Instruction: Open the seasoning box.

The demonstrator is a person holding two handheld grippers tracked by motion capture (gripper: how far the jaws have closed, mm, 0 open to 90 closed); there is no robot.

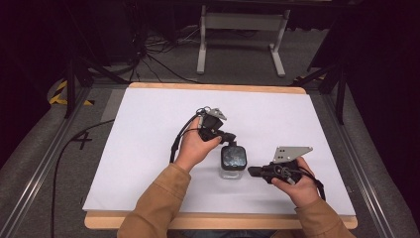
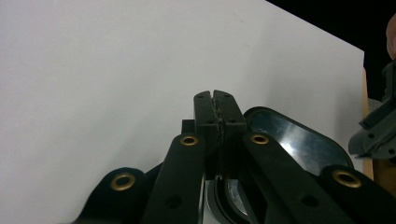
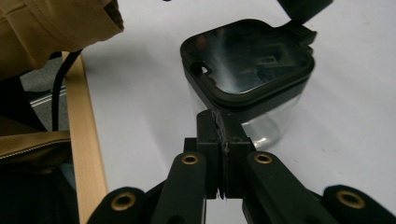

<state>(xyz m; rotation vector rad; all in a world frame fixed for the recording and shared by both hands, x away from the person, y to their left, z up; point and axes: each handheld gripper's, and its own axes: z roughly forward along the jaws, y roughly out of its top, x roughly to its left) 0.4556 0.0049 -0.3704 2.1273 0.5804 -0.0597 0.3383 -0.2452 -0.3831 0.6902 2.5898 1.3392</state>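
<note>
Pressing flat against each other, the fingers (image 2: 215, 116) of the left gripper (image 1: 229, 137) are seen fully closed with nothing between them in the left gripper view; their tips are held just above the far edge of the container's lid. The fingers (image 3: 219, 135) of the right gripper (image 1: 253, 171) are likewise brought together, pad to pad, with nothing clamped, and are pointed at the near side wall of the container (image 1: 233, 162), just beside it. Whether that wall is touched cannot be told.

The container is stood upright on the table (image 1: 148, 129), slightly toward the person's side of the middle, between the two grippers. Its long axis is vertical, with the lid faced straight up. A clear, smooth, glass-like body with a squarish section and rounded corners is shown in the right gripper view. It is capped by a black lid (image 3: 247, 60), glossy and flat on top, on which reflections are caught, with a thick matt rim around it and a small tab at one edge.

The fingers are made of black, matt plastic, with brass-coloured rivets set in their linkages. The table is covered by a plain white sheet, with a light wooden edge left bare. Tan sleeves (image 1: 156, 203) are worn on both forearms.
</note>
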